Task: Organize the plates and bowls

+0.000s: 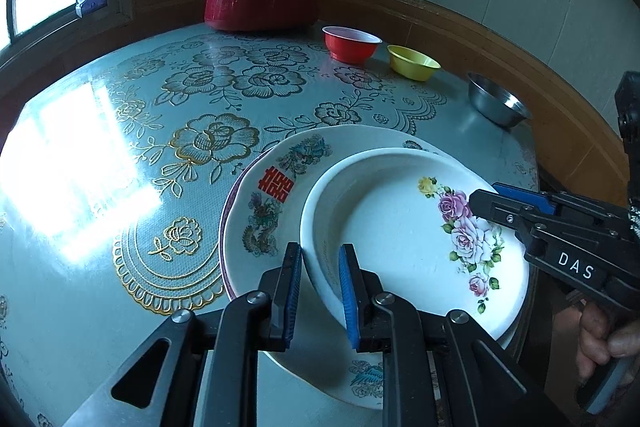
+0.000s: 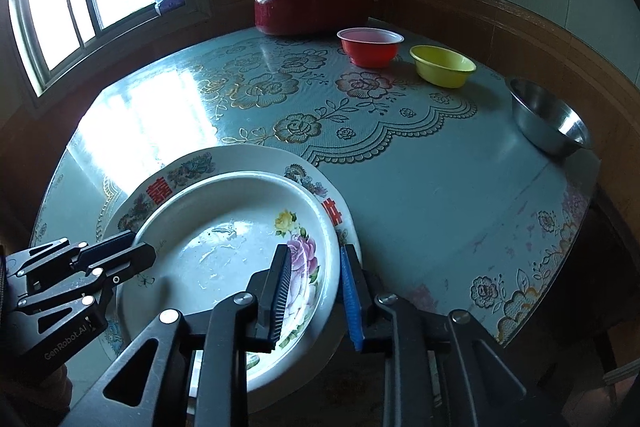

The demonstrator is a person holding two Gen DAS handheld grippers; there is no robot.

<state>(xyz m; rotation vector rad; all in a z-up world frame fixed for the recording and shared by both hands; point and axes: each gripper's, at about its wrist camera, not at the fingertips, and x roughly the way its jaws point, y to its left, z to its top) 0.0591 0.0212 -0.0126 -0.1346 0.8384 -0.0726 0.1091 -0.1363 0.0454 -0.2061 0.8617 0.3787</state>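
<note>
A deep white plate with pink roses [image 1: 400, 227] [image 2: 224, 267] lies on top of a wider plate with red characters [image 1: 272, 187] [image 2: 192, 163], near the table's front edge. A purple-rimmed plate edge [image 1: 226, 211] shows beneath them. My left gripper [image 1: 320, 251] [image 2: 140, 245] is shut on the rose plate's left rim. My right gripper [image 2: 316, 249] [image 1: 484, 193] straddles the plate's right rim, its pads standing off the rim. A red bowl [image 1: 351, 45] [image 2: 370, 47], a yellow bowl [image 1: 414, 63] [image 2: 442, 65] and a steel bowl [image 1: 498, 105] [image 2: 548, 117] stand apart along the far right.
A red pot with a lid [image 1: 260, 3] [image 2: 312, 7] stands at the back by the wall. The round table [image 2: 420, 187] has a flowered blue cover and sits in a corner below a window. A hand [image 1: 600, 339] grips the right tool's handle.
</note>
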